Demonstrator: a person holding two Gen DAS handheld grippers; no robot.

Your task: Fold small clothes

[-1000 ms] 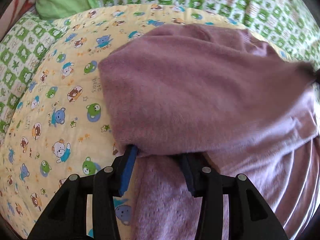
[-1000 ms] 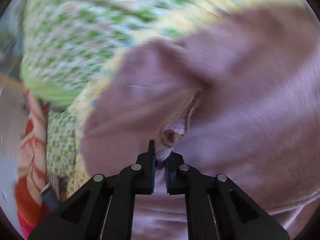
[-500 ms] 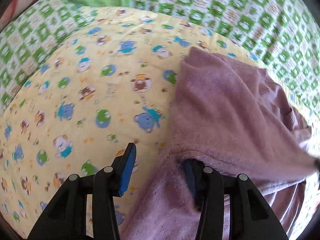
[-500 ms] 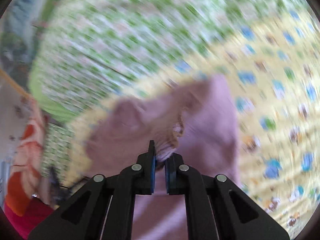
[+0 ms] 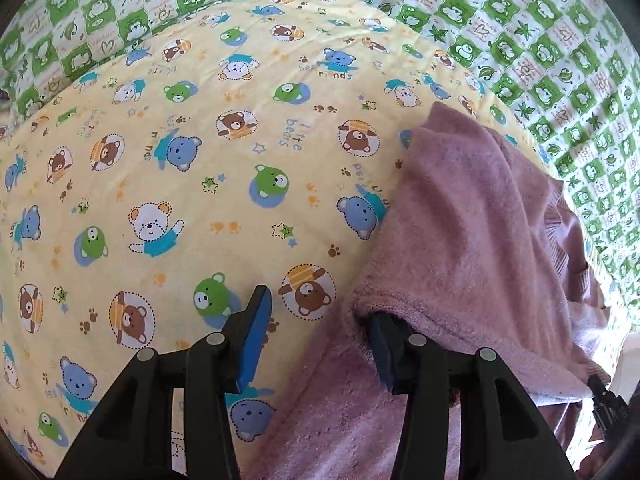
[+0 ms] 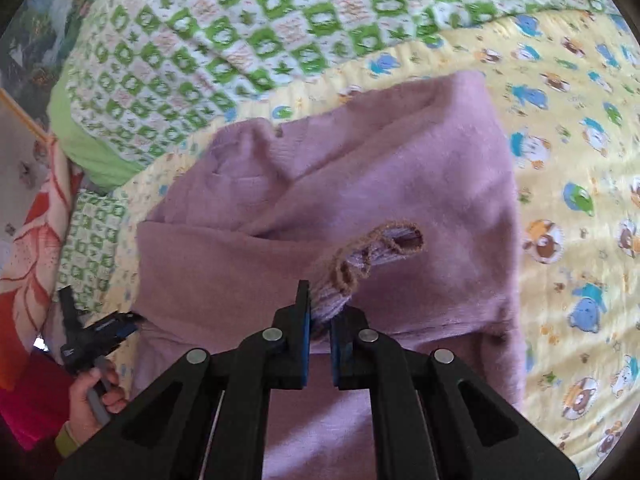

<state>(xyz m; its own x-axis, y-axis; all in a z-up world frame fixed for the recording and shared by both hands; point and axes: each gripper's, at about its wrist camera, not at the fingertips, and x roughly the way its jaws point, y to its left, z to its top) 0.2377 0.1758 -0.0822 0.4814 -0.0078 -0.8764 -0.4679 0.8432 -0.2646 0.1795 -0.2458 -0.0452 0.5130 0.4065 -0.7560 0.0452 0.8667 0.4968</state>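
Purple garment [image 6: 400, 200] lying part-folded on bear-print bed cover [image 5: 200, 160], long axis running fwd from right tongs [image 6: 320, 320], which are pinching its ribbed edge; left tongs [image 5: 316, 320] spread wide, one finger prob. under the hem, so nearer.

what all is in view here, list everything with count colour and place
sweater: one, mauve, partly folded on the yellow blanket
yellow blanket: one, yellow with bear print, under the sweater
green quilt: one, green and white checks, beneath and beyond the blanket
floral fabric: one, red and orange, left edge of right wrist view
left gripper: one, black with blue pads, open, one finger under a sweater fold
right gripper: one, black, shut on the sweater's ribbed edge
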